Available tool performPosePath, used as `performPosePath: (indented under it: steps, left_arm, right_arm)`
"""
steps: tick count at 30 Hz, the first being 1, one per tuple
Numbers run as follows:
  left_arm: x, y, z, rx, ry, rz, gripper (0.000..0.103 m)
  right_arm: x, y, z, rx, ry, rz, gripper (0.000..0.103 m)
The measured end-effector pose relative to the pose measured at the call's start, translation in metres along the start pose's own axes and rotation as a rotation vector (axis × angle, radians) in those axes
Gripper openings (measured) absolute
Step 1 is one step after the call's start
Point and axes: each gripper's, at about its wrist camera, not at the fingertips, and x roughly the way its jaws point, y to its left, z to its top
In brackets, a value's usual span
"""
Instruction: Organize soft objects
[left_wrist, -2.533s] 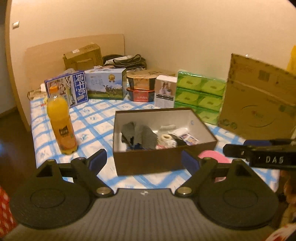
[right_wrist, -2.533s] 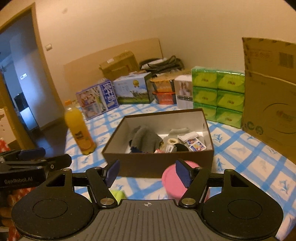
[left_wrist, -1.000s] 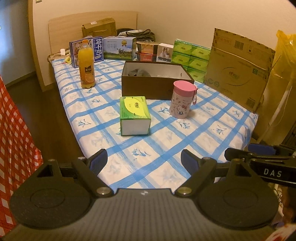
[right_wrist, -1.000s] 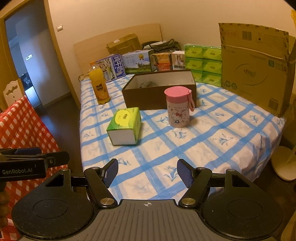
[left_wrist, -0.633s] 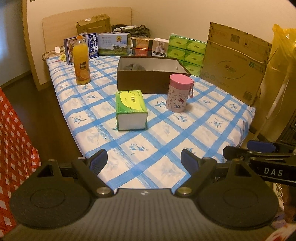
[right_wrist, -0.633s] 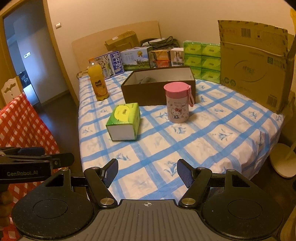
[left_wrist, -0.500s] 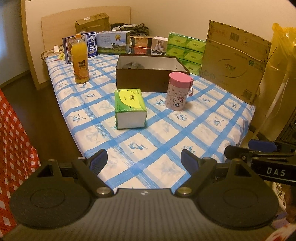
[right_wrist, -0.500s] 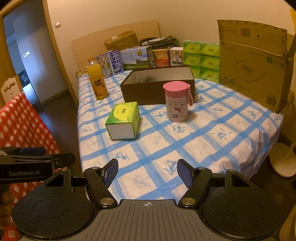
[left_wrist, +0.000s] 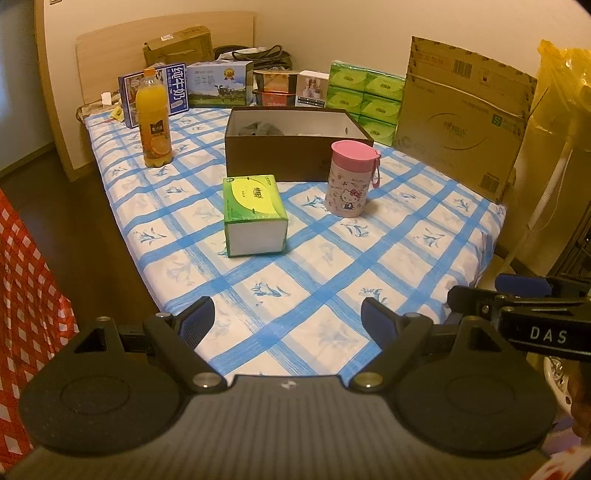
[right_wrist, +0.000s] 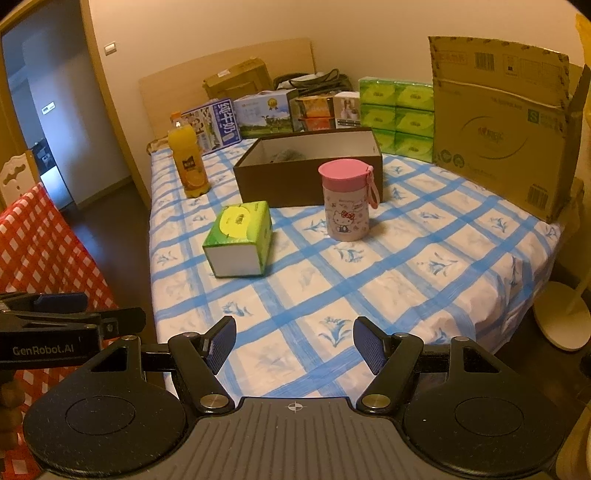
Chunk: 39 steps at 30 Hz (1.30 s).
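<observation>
An open brown box (left_wrist: 295, 147) (right_wrist: 310, 173) stands mid-table with grey cloth items (left_wrist: 260, 128) inside. In front of it lie a green tissue pack (left_wrist: 255, 212) (right_wrist: 240, 236) and a pink-lidded cartoon cup (left_wrist: 351, 177) (right_wrist: 345, 199). My left gripper (left_wrist: 288, 323) hangs open over the table's near edge, nothing between its fingers. My right gripper (right_wrist: 295, 343) is likewise open and empty, well short of the tissue pack. Each gripper shows at the edge of the other's view.
An orange juice bottle (left_wrist: 153, 118) (right_wrist: 188, 166) stands at the left. Cartons, stacked green tissue packs (left_wrist: 364, 99) and a large cardboard box (left_wrist: 461, 118) line the back and right. A red checked cloth (right_wrist: 40, 243) hangs at left; the blue checked tablecloth (left_wrist: 332, 266) covers the table.
Both views have pulled back from the table since 2.5 s ago, when they were close over the brown box. Over the last second the left view shifted slightly; the grippers stayed open.
</observation>
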Motion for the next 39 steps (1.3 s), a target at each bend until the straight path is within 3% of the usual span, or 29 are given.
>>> performPosePath:
  steps: [39]
  left_arm:
    - [-0.0006, -0.0047, 0.0028, 0.011, -0.004, -0.010, 0.085]
  right_arm:
    - [-0.0018, -0.0004, 0.0033, 0.001, -0.008, 0.003, 0.070]
